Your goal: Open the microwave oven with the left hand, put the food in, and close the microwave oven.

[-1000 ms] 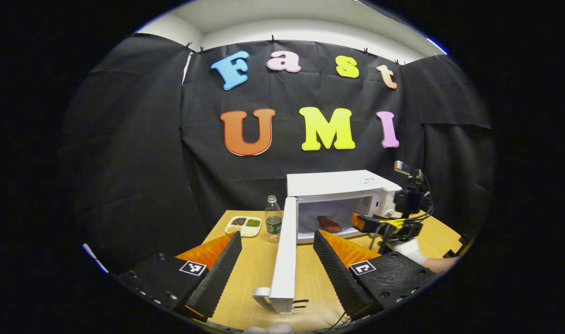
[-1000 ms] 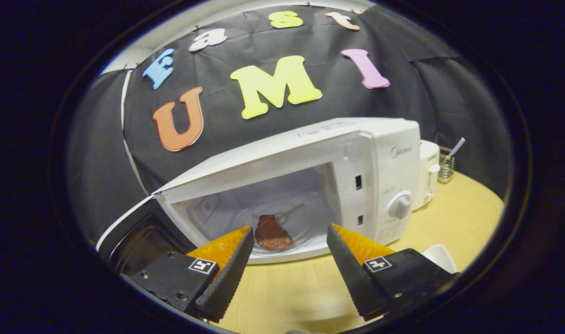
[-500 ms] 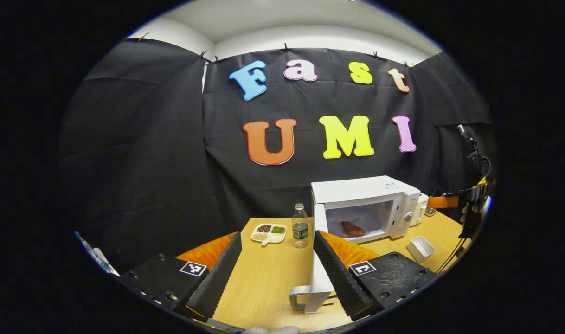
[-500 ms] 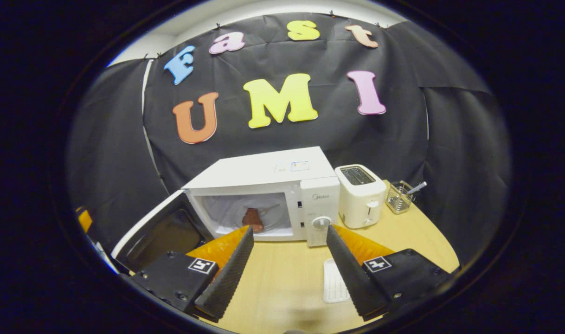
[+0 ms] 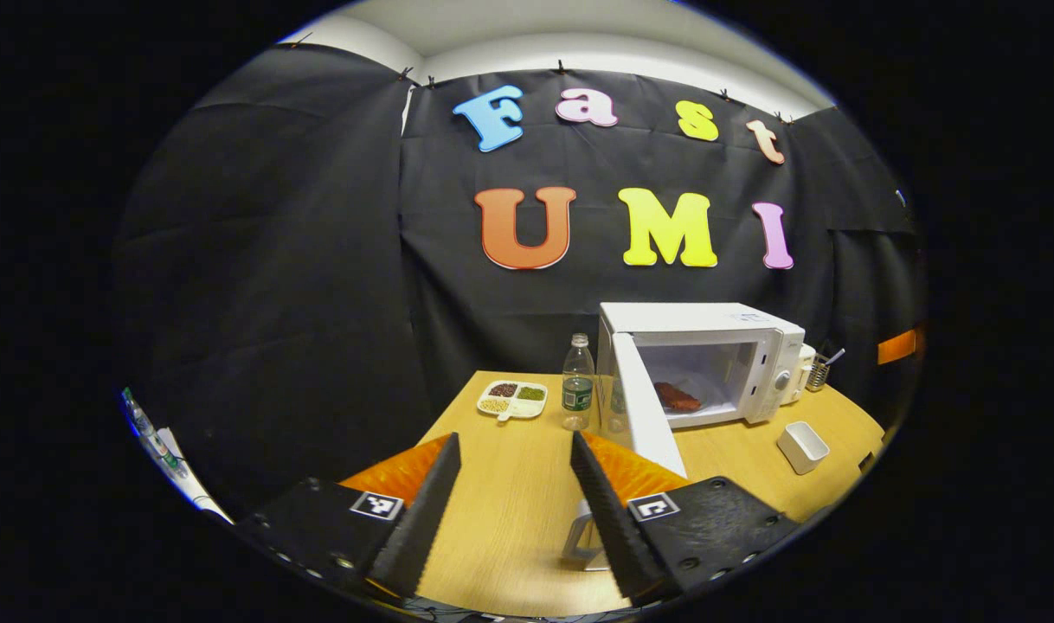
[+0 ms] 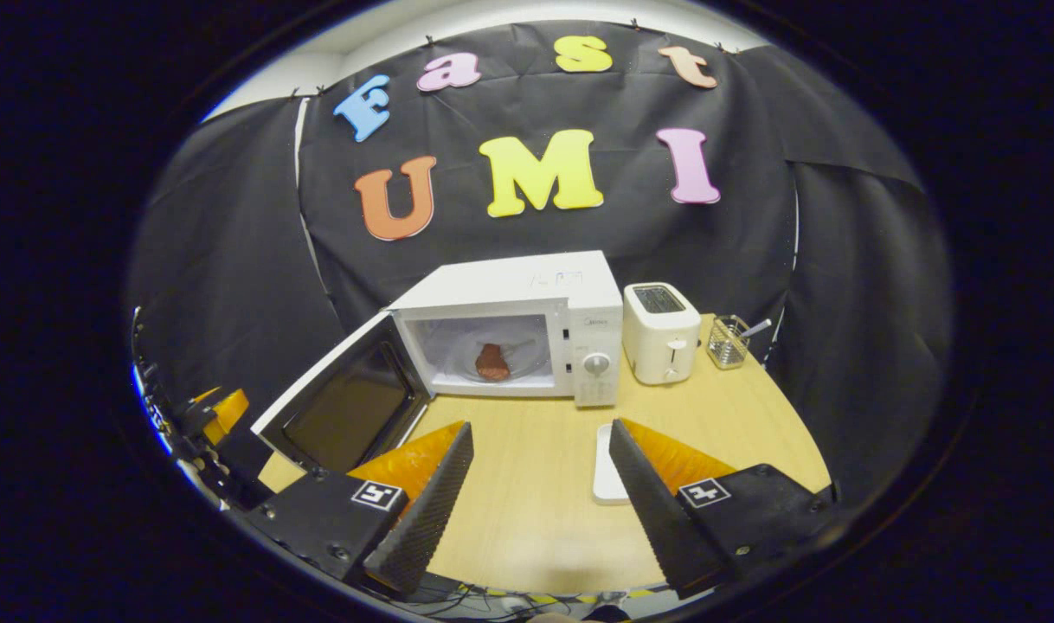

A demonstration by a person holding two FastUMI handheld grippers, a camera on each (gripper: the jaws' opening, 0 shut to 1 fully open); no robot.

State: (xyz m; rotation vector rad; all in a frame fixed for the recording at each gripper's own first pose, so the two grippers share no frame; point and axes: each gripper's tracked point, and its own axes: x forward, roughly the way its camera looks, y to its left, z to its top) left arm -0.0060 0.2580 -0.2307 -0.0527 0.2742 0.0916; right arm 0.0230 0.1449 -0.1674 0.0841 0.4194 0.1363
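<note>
**Standing open: microwave door, food inside**

Running left to right across the pale wood counter [image 5: 510,484] in the left gripper view: a divided snack plate [image 5: 513,399] with three fillings, an upright water bottle [image 5: 577,384], then the white microwave oven [image 5: 709,346] with its door [image 5: 644,414] swung out toward the camera. A reddish-brown piece of food [image 5: 678,397] lies in the cavity. Right of the oven sits a small white rectangular dish [image 5: 802,446]. Black cloth walls the booth on all sides; a strip of pale ceiling shows above.

Left gripper [image 5: 514,493]: jaws parted wide, holding nothing. The door's handle end is partly hidden behind its right finger; contact cannot be judged.

Right gripper view: door [image 6: 341,407] open at left, food [image 6: 492,362] on the oven's [image 6: 527,303] glass plate, a white toaster [image 6: 661,333] just beside the oven, then a wire basket [image 6: 728,342] with something sticking out, too small to identify. Right gripper [image 6: 536,493]: jaws wide apart, empty; a white dish [image 6: 607,476] is half covered by its right finger.
</note>
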